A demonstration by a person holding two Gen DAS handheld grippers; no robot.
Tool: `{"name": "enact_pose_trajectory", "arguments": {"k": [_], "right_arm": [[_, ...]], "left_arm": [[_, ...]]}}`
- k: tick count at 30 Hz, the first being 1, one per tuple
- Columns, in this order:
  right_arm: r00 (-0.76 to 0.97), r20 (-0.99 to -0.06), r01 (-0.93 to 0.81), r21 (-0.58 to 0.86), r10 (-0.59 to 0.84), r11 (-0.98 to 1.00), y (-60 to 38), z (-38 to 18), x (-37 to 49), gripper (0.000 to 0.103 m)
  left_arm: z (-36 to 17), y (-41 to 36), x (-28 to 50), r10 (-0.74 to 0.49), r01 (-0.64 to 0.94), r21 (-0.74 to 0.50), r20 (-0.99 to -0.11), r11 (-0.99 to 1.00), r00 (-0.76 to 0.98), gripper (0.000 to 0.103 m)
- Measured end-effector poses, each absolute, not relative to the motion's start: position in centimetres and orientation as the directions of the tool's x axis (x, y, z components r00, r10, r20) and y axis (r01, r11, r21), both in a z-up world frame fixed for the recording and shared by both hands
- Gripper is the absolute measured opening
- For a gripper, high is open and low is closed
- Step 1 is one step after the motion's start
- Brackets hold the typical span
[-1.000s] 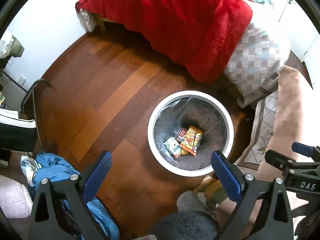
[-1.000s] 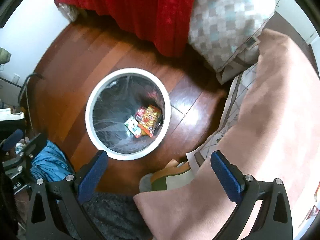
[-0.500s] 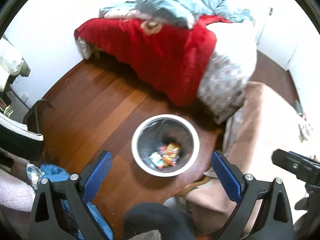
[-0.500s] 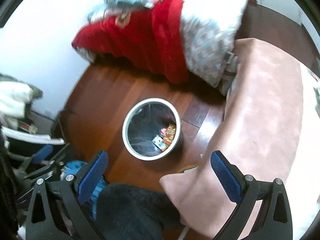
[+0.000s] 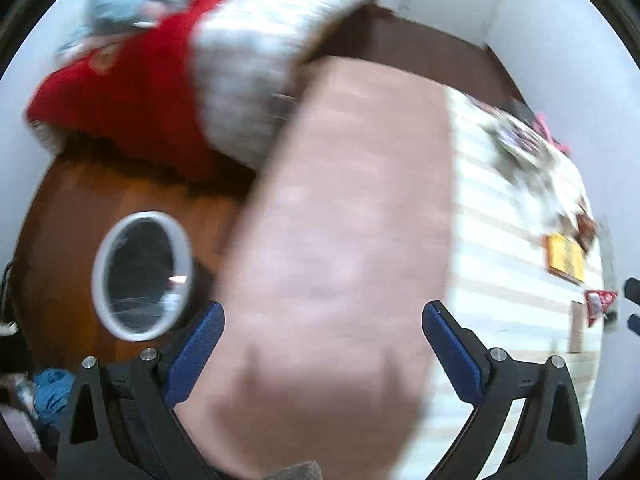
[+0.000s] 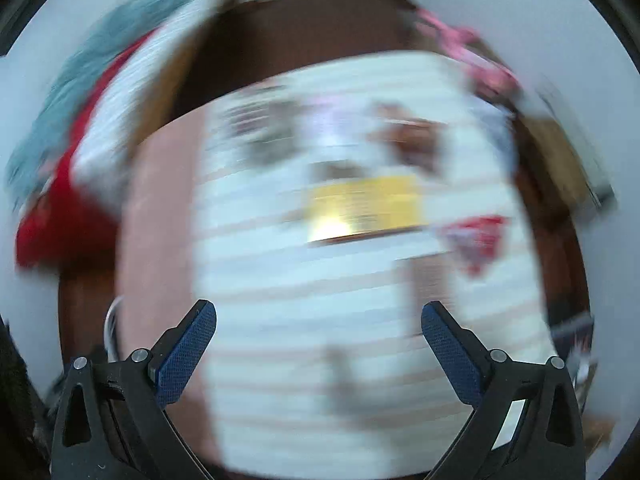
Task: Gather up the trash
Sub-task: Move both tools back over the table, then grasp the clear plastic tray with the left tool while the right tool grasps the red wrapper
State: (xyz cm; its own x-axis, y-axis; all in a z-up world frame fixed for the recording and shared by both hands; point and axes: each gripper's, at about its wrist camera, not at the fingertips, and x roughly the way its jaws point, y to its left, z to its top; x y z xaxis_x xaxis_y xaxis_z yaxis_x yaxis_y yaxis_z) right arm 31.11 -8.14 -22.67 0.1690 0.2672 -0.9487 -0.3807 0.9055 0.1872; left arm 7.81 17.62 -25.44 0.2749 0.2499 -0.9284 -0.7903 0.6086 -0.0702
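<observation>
Both views are blurred by motion. A white-rimmed round trash bin [image 5: 140, 276] stands on the wood floor at the left of the left wrist view. My left gripper [image 5: 322, 344] is open and empty above a pink blanket [image 5: 340, 240]. On a striped white cloth [image 6: 320, 340] lie a yellow wrapper [image 6: 364, 208], also the yellow wrapper [image 5: 566, 258] at far right, and a red-and-white wrapper [image 6: 476, 236]. My right gripper [image 6: 318, 344] hangs open over that cloth, holding nothing.
A red blanket [image 5: 120, 108] and grey-white bedding [image 5: 256, 72] are heaped at the back left. More blurred litter [image 6: 260, 132] lies at the cloth's far end. Something pink [image 6: 460, 48] sits at the back right. Blue fabric [image 5: 52, 392] lies on the floor.
Both grippers have swung up and to the right, away from the bin toward the striped cloth. The bin has slid to the left edge of the left view and nearly out of the right view.
</observation>
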Motion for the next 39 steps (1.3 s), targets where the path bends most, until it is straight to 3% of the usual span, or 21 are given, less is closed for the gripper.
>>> {"name": "enact_pose_trajectory", "arguments": {"k": [2, 4, 8, 10, 14, 17, 19, 20, 30, 39], "right_arm": [[0.173, -0.955, -0.282, 0.188, 0.242, 0.941, -11.2, -24.8, 34.6, 0.097], [0.153, -0.956, -0.213, 0.216, 0.251, 0.953, -12.8, -26.5, 36.9, 0.082], [0.113, -0.943, -0.139, 0.298, 0.314, 0.944, -13.6, -29.3, 39.1, 0.071], [0.116, -0.936, -0.118, 0.318, 0.331, 0.941, -13.4, -30.0, 39.8, 0.054], [0.116, -0.922, -0.079, 0.362, 0.37, 0.929, -13.9, -31.1, 41.0, 0.035], [0.125, -0.92, -0.08, 0.364, 0.372, 0.928, -13.5, -31.6, 41.9, 0.03], [0.12, -0.921, -0.094, 0.36, 0.37, 0.928, -13.6, -31.8, 42.2, 0.026], [0.119, -0.922, -0.101, 0.359, 0.369, 0.928, -13.5, -31.8, 42.2, 0.025], [0.145, -0.912, -0.214, 0.349, 0.383, 0.912, -13.3, -29.7, 40.0, 0.019], [0.165, -0.871, -0.368, 0.381, 0.463, 0.848, -10.1, -23.8, 34.5, 0.019]], "left_arm": [[-26.1, 15.9, 12.6, 0.187, -0.752, -0.104, -0.938, 0.651, 0.292, 0.101], [-26.2, 14.7, 16.2, 0.14, -0.726, -0.134, -0.942, 0.674, 0.305, 0.101], [-26.7, 13.5, 24.0, 0.047, -0.676, -0.185, -0.95, 0.713, 0.31, 0.101], [-27.4, 13.3, 27.2, 0.024, -0.665, -0.181, -0.958, 0.725, 0.287, 0.101], [-29.3, 13.5, 32.0, -0.021, -0.661, -0.189, -0.967, 0.726, 0.253, 0.1], [-29.7, 13.8, 34.2, 0.0, -0.658, -0.166, -0.97, 0.734, 0.244, 0.094], [-29.9, 13.5, 35.0, 0.017, -0.648, -0.139, -0.973, 0.749, 0.229, 0.067], [-29.9, 13.3, 35.2, 0.023, -0.64, -0.128, -0.975, 0.758, 0.222, 0.061], [-29.0, 12.9, 30.7, 0.133, -0.581, -0.039, -0.959, 0.813, 0.252, 0.057], [-22.2, 12.8, 20.7, 0.239, -0.571, -0.031, -0.889, 0.82, 0.391, 0.057]]}}
